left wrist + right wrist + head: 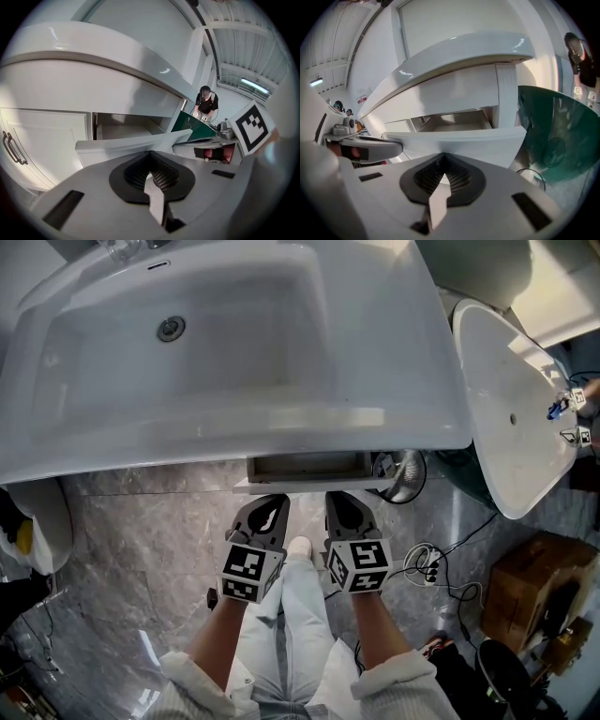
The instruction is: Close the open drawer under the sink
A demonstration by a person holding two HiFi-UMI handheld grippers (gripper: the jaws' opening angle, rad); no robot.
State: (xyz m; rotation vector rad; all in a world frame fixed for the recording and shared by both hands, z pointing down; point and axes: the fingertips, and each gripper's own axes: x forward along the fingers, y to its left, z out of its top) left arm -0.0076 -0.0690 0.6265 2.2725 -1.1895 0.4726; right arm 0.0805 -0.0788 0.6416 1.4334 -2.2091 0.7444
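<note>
The drawer (309, 468) under the white sink (234, 343) stands partly open, and its pale front panel juts out below the basin's rim. In the head view my left gripper (271, 502) and right gripper (339, 499) are side by side, tips close to the drawer front. Both are shut with nothing in them. In the left gripper view the drawer front (136, 143) runs just beyond the left gripper (151, 157). In the right gripper view the drawer front (459, 139) lies right ahead of the right gripper (442, 158), with the drawer's inside visible above it. I cannot tell whether either gripper touches the front.
A second white basin (511, 409) on a green pedestal (555, 140) stands at the right. Cables (427, 563) and a cardboard box (534, 582) lie on the grey marble floor. A cabinet door with a handle (13, 147) is left of the drawer. A person (206, 101) stands far off.
</note>
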